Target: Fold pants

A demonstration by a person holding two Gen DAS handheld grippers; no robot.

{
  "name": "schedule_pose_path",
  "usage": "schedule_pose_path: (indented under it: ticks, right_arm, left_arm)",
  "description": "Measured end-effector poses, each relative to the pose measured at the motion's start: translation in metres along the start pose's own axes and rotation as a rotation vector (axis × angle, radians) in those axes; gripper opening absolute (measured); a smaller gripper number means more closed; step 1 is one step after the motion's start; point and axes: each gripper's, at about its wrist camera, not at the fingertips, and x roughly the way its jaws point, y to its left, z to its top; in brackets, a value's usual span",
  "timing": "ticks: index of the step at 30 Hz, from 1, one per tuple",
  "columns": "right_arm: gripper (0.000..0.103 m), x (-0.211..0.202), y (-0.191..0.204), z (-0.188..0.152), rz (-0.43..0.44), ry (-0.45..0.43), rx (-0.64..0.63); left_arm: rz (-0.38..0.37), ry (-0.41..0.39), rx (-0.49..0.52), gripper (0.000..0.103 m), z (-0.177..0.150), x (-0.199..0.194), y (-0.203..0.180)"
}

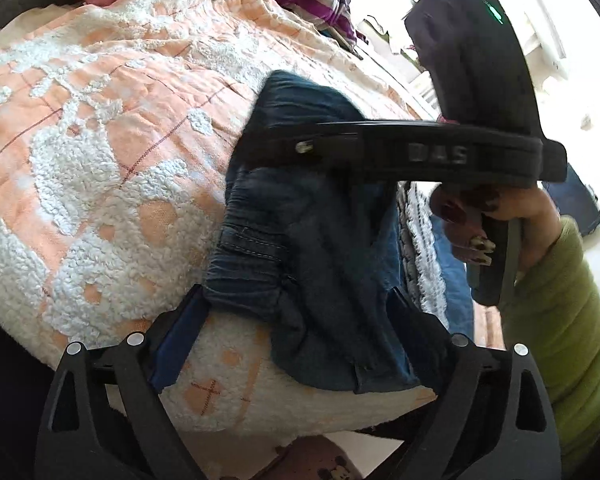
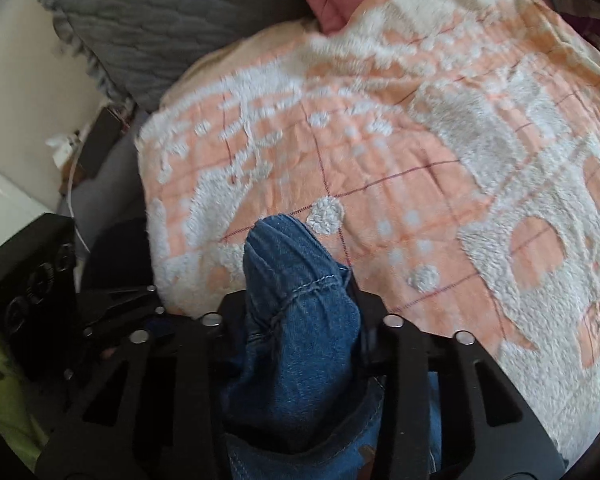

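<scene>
Denim pants (image 2: pixel 300 312) bunched between the right claw (image 2: pixel 300 320) fingers.

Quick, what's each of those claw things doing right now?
Left gripper: open, jeans lying between its fingers.
Right gripper: shut on a bunched fold of the jeans.

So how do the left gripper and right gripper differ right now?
The left gripper stands wide open, its fingers either side of the dark jeans lying on the peach blanket; the right gripper is shut on a bunched fold of denim. The left pads press on nothing; the right's squeeze the cloth. Both are black and angled down at the same pants.
</scene>
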Motion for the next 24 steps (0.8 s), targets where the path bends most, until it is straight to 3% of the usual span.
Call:
schedule_pose_path:
  ticks: [3, 9, 12, 17, 24]
  right_arm:
    - [0.026, -0.022, -0.002, -0.006, 0.028, -0.06, 0.014]
    - [0.026, -0.06, -0.002, -0.017, 0.034, -0.15, 0.012]
    - [0.026, -0.081, -0.007, -0.028, 0.032, -0.197, 0.028]
    - [0.027, -0.114, -0.021, -0.054, 0.038, -0.266, 0.067]
    - [0.038, -0.149, -0.049, -0.104, 0.0, -0.34, 0.148]
  left_arm:
    - [-0.01, -0.005, -0.011, 0.091, 0.0, -0.002, -0.001]
    - [-0.102, -0.002, -0.006, 0.091, 0.003, 0.001, -0.018]
    - [-0.137, -0.006, 0.034, 0.084, 0.003, 0.0, -0.038]
    - [-0.197, 0.024, 0.096, 0.084, 0.001, 0.004, -0.075]
    - [-0.212, 0.066, 0.215, 0.084, -0.008, 0.023, -0.126]
